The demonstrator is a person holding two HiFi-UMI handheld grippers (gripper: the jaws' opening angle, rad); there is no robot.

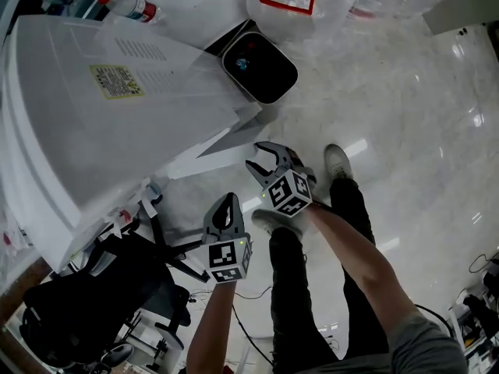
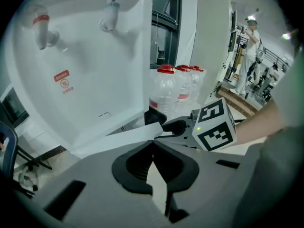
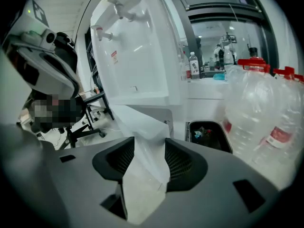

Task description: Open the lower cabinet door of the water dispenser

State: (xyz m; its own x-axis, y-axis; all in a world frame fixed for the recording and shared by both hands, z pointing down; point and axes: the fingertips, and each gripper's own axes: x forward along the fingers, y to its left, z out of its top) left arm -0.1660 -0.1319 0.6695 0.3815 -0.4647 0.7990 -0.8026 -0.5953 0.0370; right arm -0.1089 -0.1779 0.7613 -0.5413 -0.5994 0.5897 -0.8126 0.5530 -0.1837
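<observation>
The white water dispenser (image 1: 93,131) stands at the left, its taps showing in the left gripper view (image 2: 85,70). Its lower cabinet door (image 1: 222,142) is swung out from the body. My right gripper (image 1: 273,153) sits at the door's free edge. In the right gripper view the door panel (image 3: 142,127) fills the gap between the wide-set jaws of that gripper (image 3: 149,144), touching both pads. My left gripper (image 1: 228,201) hangs just below the door, shut with nothing held (image 2: 153,146). The door (image 2: 118,137) and the right gripper (image 2: 173,127) lie just ahead of it.
A black bin (image 1: 260,67) stands beside the dispenser's base. Large water bottles (image 3: 256,108) with red caps crowd the right. An office chair (image 1: 86,310) stands at the lower left. The person's legs and a shoe (image 1: 337,162) are on the shiny floor below the grippers.
</observation>
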